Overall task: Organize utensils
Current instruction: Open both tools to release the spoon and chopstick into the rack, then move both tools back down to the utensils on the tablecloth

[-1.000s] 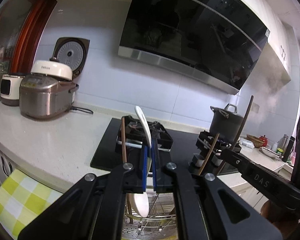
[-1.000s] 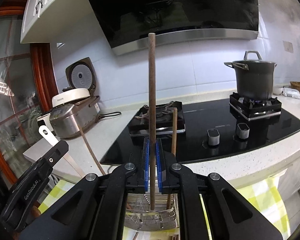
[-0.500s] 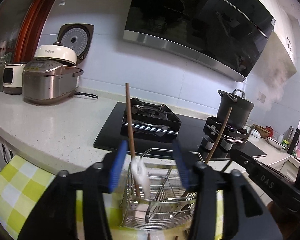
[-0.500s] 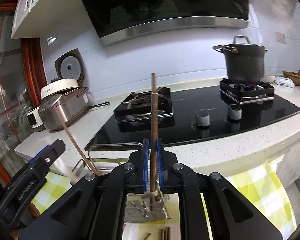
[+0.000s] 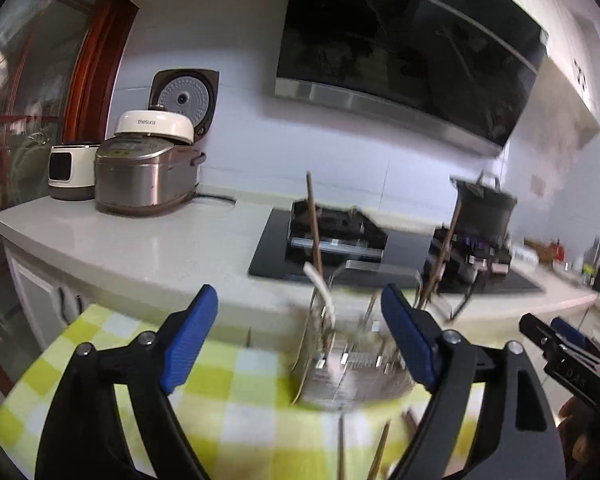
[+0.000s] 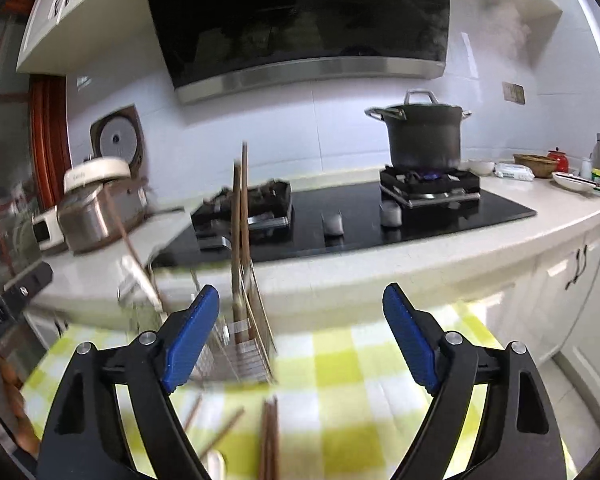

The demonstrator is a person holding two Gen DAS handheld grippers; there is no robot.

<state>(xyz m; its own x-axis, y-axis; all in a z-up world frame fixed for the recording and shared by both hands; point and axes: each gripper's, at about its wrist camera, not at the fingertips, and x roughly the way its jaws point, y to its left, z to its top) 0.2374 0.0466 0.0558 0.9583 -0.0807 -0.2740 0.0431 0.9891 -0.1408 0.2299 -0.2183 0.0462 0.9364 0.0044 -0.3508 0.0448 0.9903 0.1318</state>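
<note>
Both the left gripper (image 5: pixel 300 344) and right gripper (image 6: pixel 300 340) are opening, empty; cooker lid (image 5: pixel 154 127) reads "thesuns".

— What sort of place does this look like?
— A home kitchen: a gas hob (image 6: pixel 340 208) set in the counter (image 6: pixel 500 236), a pot (image 6: pixel 420 136) over a flame, a range hood (image 6: pixel 300 20) above, a rice cooker (image 5: pixel 144 176) nearby.

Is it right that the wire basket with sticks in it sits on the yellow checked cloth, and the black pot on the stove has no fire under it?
Not quite. The pot does have fire under it: the right wrist view shows a blue flame. The wire basket with sticks does sit on the yellow checked cloth.
</note>
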